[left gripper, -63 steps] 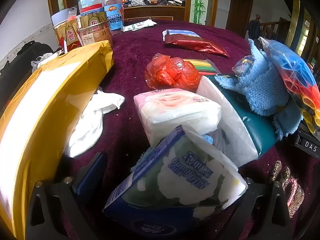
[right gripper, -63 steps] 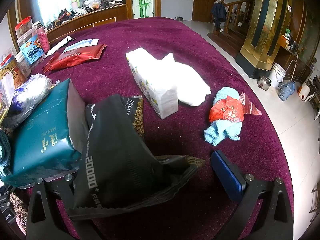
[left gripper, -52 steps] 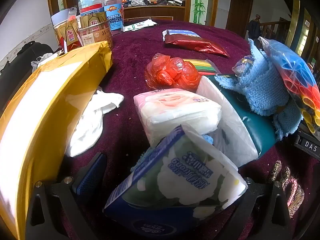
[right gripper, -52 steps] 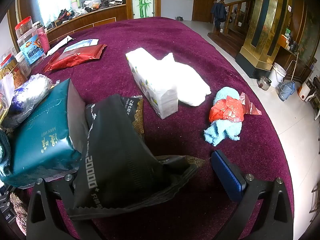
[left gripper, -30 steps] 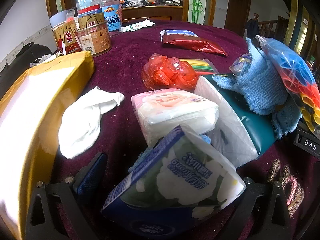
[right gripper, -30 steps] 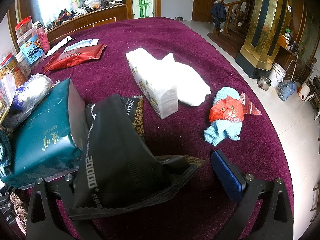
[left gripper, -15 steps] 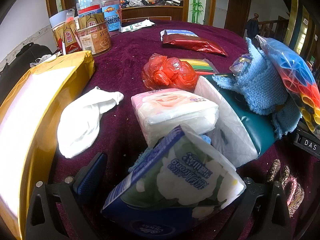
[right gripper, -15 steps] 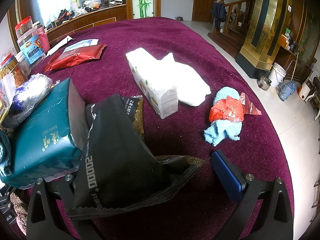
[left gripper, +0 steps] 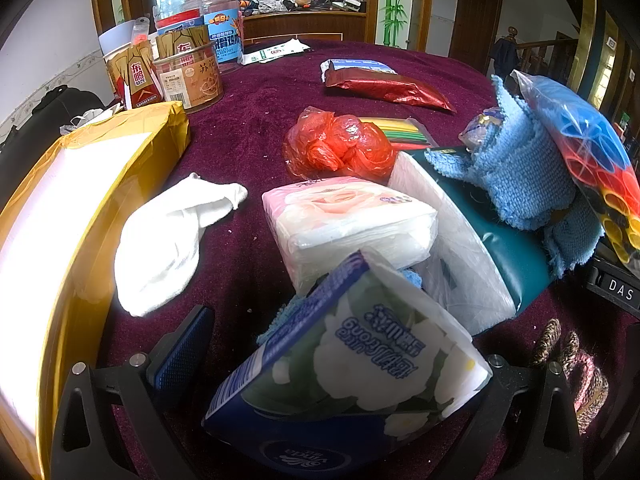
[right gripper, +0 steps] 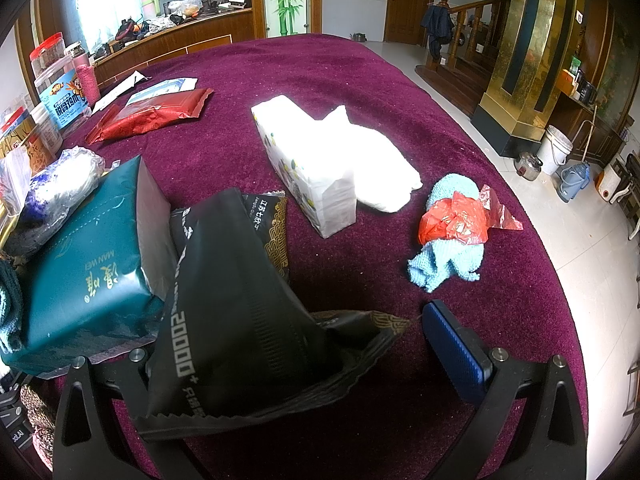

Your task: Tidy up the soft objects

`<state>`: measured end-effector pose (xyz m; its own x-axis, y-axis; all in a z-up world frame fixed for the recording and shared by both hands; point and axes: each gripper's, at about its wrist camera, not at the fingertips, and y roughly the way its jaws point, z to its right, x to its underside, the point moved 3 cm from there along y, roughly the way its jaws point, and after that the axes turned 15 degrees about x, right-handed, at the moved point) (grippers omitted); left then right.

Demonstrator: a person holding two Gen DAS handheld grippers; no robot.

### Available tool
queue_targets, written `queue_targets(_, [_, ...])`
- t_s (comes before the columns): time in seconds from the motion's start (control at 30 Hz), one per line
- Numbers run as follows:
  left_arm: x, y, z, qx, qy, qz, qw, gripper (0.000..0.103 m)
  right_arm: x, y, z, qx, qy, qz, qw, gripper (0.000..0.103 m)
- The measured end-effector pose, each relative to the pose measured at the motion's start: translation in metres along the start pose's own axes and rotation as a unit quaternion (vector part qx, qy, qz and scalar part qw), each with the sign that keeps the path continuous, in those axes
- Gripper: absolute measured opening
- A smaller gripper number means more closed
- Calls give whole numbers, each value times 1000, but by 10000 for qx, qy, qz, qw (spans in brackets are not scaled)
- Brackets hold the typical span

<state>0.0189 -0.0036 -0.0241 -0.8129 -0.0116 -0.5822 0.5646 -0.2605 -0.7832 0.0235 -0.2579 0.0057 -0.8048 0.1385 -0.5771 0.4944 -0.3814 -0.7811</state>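
Note:
In the left wrist view my left gripper (left gripper: 320, 360) is open, with a blue-and-white tissue pack (left gripper: 352, 364) lying between its fingers. Beyond it lie a pink tissue pack (left gripper: 348, 220), a white sock (left gripper: 168, 236), a red plastic bag (left gripper: 340, 144), a blue towel (left gripper: 524, 176) and a teal pack (left gripper: 500, 240). In the right wrist view my right gripper (right gripper: 304, 340) is open with a black pouch (right gripper: 236, 308) lying between its fingers. Farther off are a white tissue pack (right gripper: 308, 168), a white bundle (right gripper: 380, 168) and a blue cloth with a red bag (right gripper: 452, 240).
A yellow package (left gripper: 60, 232) fills the left edge of the left wrist view. Jars and tins (left gripper: 188, 68) stand at the back left. A red foil pouch (left gripper: 384, 88) lies far back. The round maroon table (right gripper: 400, 92) drops off to a tiled floor on the right.
In the left wrist view the yellow package has shifted left, uncovering more of the white sock. The right wrist view has not changed.

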Motion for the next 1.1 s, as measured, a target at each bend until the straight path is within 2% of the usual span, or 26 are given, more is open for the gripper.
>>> queue_targets(1.1, [-1,2,-1,9,-33,12,10000,103,0,0,-2,71,52,-17,10000,103])
